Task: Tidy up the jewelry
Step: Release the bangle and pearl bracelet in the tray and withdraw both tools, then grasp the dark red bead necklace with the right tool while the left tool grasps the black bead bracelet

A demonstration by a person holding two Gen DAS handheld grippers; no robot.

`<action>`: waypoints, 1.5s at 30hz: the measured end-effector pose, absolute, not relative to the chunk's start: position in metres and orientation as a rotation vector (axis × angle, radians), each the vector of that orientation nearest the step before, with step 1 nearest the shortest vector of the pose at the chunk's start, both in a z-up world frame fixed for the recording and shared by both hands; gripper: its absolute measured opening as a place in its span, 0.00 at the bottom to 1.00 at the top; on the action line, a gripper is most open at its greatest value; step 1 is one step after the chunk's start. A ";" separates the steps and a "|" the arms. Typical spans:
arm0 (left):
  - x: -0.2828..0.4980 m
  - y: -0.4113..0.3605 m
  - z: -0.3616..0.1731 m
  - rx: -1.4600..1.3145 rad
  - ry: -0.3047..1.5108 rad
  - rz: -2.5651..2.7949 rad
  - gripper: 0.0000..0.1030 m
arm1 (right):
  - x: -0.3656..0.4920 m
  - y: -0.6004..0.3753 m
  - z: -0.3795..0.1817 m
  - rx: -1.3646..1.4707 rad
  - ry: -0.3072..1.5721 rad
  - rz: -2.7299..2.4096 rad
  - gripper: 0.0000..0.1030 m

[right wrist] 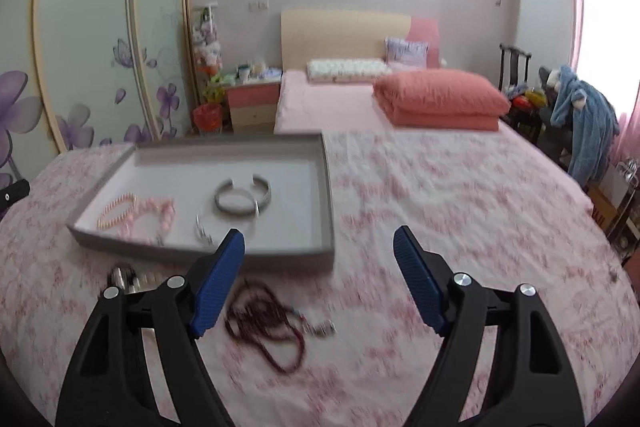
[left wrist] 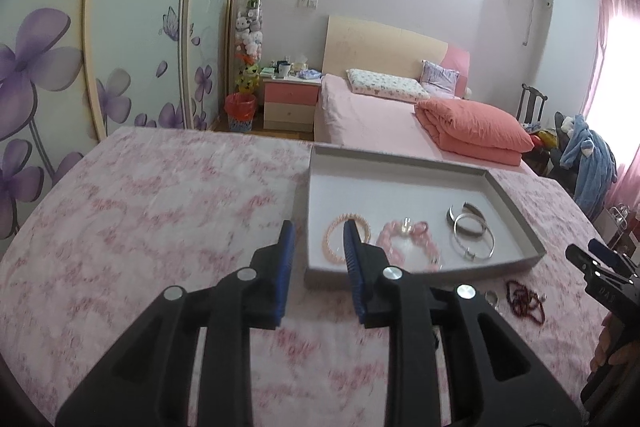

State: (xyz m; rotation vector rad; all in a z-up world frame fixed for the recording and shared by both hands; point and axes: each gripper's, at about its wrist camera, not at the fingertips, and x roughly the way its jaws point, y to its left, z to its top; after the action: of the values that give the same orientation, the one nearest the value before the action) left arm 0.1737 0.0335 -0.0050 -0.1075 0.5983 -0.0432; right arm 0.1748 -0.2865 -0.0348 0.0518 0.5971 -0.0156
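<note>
**Pink flowered cloth and what lies on it**

The surface is covered by a pink flowered cloth [right wrist: 460, 195]. A shallow grey tray [right wrist: 329, 187] sits on it, toward the far edge. Just in front of the tray's near wall, directly on the cloth, lies a tangled dark red bead necklace [right wrist: 264, 327]. Left of the necklace, also near the tray wall, are a few small silvery pieces [right wrist: 124, 275], too blurred to tell apart.

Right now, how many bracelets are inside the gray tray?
4, I think: a pearl bracelet at the left, a chunky pink bracelet beside it, and a silver cuff overlapping a thin silver bangle on the right. Blur may hide more.
</note>
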 end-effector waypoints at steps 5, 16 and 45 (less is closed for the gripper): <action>0.168 0.036 -0.014 -0.113 0.634 -0.055 0.26 | 0.167 -0.294 -0.054 0.036 0.673 0.033 0.74; 0.167 0.018 -0.028 -0.086 0.689 -0.122 0.29 | 0.176 -0.254 -0.082 -0.085 0.805 0.162 0.74; 0.179 -0.054 -0.076 -0.008 0.895 -0.350 0.32 | 0.160 -0.246 -0.093 0.106 0.875 0.105 0.13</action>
State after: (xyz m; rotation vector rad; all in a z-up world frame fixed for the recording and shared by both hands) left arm 0.1785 -0.0535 -0.0756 -0.0082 0.8949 -0.3495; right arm 0.1598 -0.2463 -0.0929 0.1061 0.8754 0.1054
